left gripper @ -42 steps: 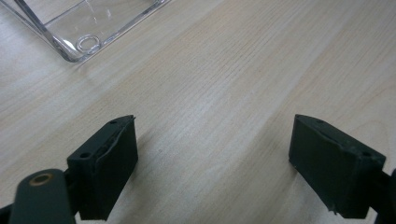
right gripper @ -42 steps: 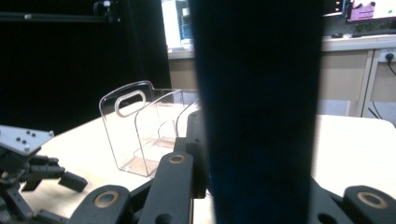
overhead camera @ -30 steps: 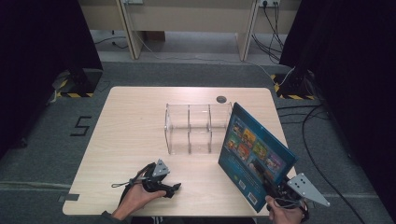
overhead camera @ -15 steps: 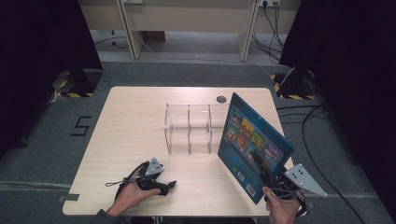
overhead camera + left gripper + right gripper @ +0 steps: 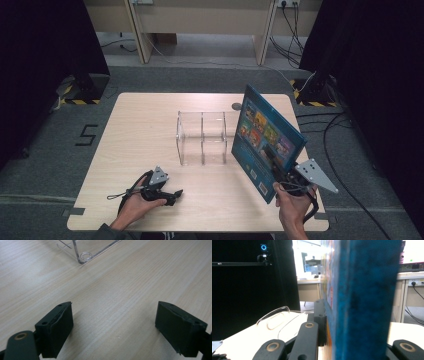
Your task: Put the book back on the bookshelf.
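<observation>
The jaws of the right gripper (image 5: 281, 170) clamp the blue book (image 5: 265, 137), tilted just beside the clear organizer (image 5: 202, 137); the left gripper (image 5: 170, 194) rests with its jaws apart.

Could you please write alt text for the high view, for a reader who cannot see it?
The right gripper holds a blue picture book tilted up beside a clear plastic rack on a light wooden table. The left gripper rests open and empty near the table's front edge.
</observation>
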